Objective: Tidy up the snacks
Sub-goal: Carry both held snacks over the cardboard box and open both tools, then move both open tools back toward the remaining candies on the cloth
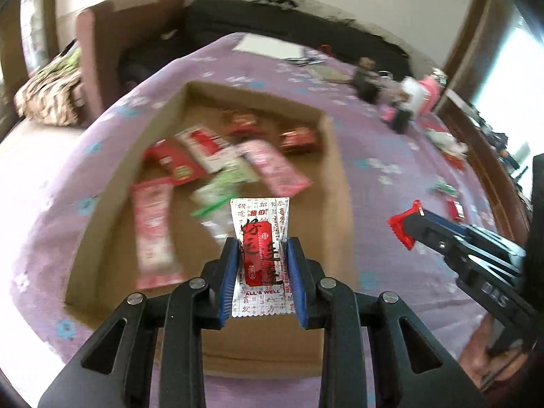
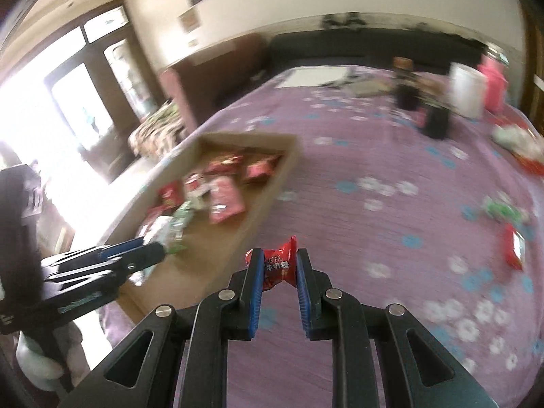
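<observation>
Over the shallow brown cardboard box (image 1: pixel 335 170), the left gripper (image 1: pixel 261 248) clamps a white-and-red printed sachet (image 1: pixel 260 234). At its three o'clock, the right gripper (image 2: pixel 279 265) pinches a red wrapped candy (image 2: pixel 277 265) above the purple flowered bench (image 2: pixel 391 221).

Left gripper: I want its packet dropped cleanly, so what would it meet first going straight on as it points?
Probably the cardboard box floor near the green-and-white packet, though blur leaves depth unclear.

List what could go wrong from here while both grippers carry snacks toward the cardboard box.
1. The right gripper pinches its red candy only at the fingertips; it may slip before reaching the cardboard box.
2. The left gripper holds the white-and-red packet over packets already in the box, so it may land on top of them.
3. Both grippers are close together and might collide.
</observation>
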A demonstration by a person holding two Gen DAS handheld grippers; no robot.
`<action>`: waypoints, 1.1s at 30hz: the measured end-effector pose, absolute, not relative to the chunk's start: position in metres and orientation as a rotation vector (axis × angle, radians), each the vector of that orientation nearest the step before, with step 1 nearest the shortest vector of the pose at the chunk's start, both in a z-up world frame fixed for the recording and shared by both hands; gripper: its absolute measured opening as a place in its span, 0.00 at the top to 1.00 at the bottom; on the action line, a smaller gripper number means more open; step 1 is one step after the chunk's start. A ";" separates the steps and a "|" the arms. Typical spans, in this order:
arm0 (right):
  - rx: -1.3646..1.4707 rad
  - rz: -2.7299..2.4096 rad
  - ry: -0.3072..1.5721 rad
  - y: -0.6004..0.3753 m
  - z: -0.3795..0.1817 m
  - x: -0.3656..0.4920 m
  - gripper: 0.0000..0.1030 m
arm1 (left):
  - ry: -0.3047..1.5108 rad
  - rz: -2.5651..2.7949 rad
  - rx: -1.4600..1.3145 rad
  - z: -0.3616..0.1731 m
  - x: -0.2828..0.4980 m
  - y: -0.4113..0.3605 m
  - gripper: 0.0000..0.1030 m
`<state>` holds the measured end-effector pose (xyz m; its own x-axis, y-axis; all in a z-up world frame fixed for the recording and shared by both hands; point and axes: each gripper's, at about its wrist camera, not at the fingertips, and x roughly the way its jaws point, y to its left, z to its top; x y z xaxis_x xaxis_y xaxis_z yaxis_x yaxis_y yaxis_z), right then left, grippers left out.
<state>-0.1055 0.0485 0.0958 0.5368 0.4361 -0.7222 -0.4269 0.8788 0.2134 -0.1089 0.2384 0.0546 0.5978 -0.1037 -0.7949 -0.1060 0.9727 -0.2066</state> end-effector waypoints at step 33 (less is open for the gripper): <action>-0.063 0.572 0.811 0.104 0.096 -0.109 0.57 | 0.904 0.045 -0.297 0.069 -0.129 0.258 0.52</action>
<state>-0.1094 0.1043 0.0958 0.5472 0.4584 -0.7003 -0.5056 0.8478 0.1599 -0.1287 0.2584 0.0688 0.6205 -0.0857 -0.7795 -0.1632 0.9581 -0.2352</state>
